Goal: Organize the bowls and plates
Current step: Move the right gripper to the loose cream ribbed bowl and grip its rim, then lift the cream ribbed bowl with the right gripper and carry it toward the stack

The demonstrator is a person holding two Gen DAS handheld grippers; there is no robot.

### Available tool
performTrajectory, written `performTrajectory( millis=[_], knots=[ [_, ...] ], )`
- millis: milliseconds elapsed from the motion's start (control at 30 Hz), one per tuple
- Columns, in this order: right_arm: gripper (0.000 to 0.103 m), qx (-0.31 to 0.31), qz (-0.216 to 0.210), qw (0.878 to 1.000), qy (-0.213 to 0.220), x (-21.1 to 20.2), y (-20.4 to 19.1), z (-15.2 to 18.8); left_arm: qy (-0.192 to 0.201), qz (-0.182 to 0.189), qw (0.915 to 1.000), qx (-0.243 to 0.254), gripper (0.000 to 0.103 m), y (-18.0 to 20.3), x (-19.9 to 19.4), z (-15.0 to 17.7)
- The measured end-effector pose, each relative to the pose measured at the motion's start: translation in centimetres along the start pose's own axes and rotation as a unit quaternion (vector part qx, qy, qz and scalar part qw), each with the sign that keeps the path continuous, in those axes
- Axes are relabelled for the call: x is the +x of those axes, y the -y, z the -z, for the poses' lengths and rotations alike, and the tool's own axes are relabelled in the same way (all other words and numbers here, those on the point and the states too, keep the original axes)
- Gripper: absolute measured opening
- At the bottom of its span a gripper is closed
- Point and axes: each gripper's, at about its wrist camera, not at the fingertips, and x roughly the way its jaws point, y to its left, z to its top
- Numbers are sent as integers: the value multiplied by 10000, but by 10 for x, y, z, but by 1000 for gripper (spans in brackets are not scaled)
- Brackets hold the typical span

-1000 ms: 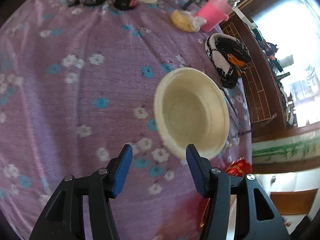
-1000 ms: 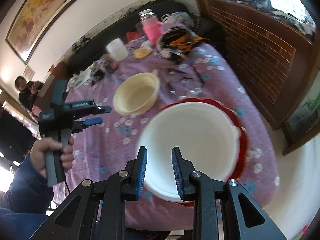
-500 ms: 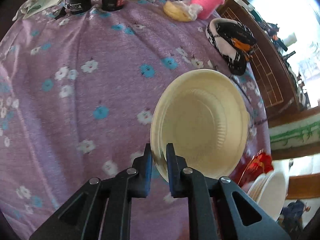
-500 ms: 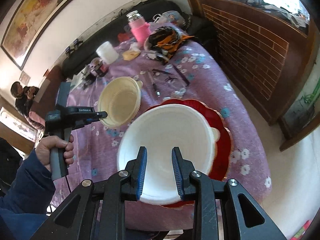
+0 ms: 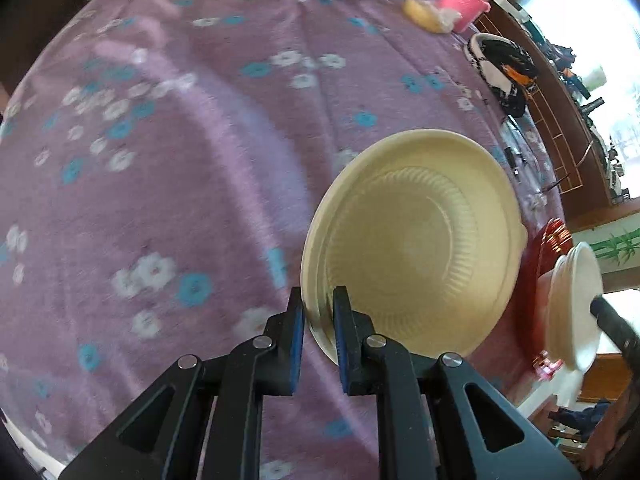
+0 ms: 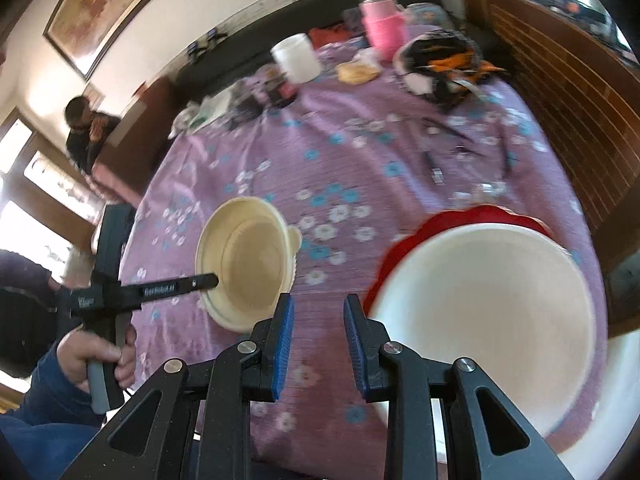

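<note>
The left gripper is pinching the near rim of the cream bowl, 1 finger inside the wall and 1 outside, and the bowl is tipped up toward the camera — whether its far edge is touching the purple cloth I cannot tell. In the right wrist view the bowl sits toward the near edge of the table, left of the white bowl, which rests in the red plate at the table's near right corner. The right gripper has its fingers spread with nothing between them, just left of the white bowl's rim. The step in hand looks like the carry: the cream bowl is gripped and probably bound for the white bowl, to nest the 2. The next move calls for levelling it, bringing it over the white bowl's centre, and letting go only once it is seated — a 1-sided rim pinch may let it swing.
</note>
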Motion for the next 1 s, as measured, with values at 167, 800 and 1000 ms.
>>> performTrajectory(
  millis=[167, 800, 1000],
  knots=[
    [28, -144, -130, 9994, -280, 27, -22, -3, 400, -58, 9990, 191, 25, -6, -15, 6],
    [33, 154, 34, 9983, -553, 104, -37, -18, 616, -215, 9950, 753, 35, 3, -14, 5],
    [14, 250, -121, 9967, -768, 125, -32, -17, 649, -426, 9916, 1037, 19, 13, -7, 7]
  ],
)
